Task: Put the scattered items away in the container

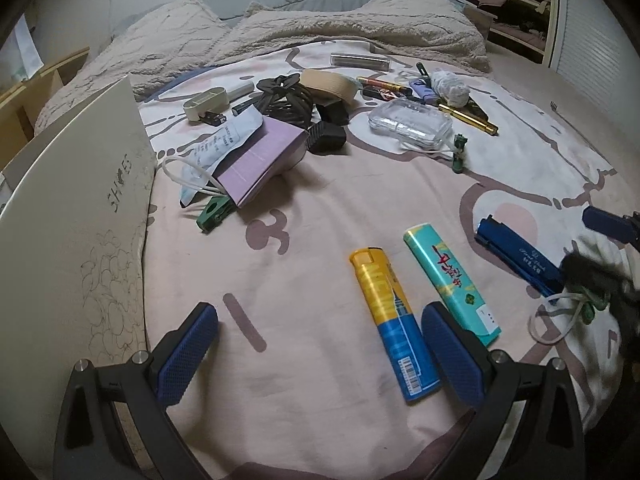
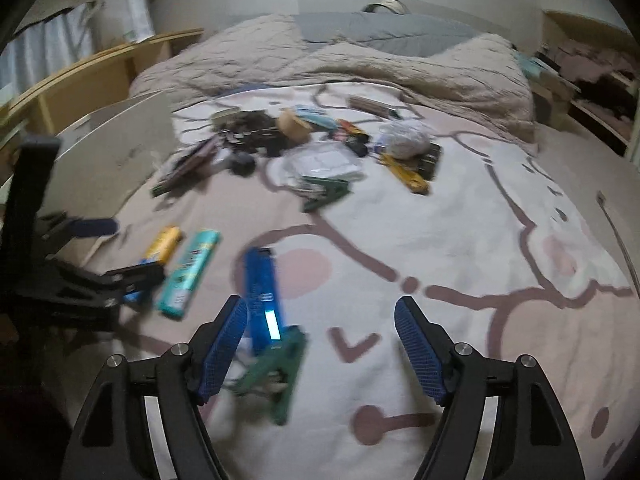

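The left tool hangs low over the bed with its blue pads spread wide and gripping nothing. A yellow-and-blue lighter lies between the pads, close to the right one, its cap toward 12 o'clock. Just beside it, at 3 o'clock, lies a teal lighter, partly behind the right pad. A dark blue lighter lies farther toward 3 o'clock, near the blurred right tool. The white box stands at 9 o'clock, its wall upright beside the bedsheet. A heap of small things lies toward 12 o'clock, among them a purple booklet and a clear plastic case.

The right tool is also spread wide and empty. In its blurred view, the dark blue lighter and a green clip sit just beside its left pad.
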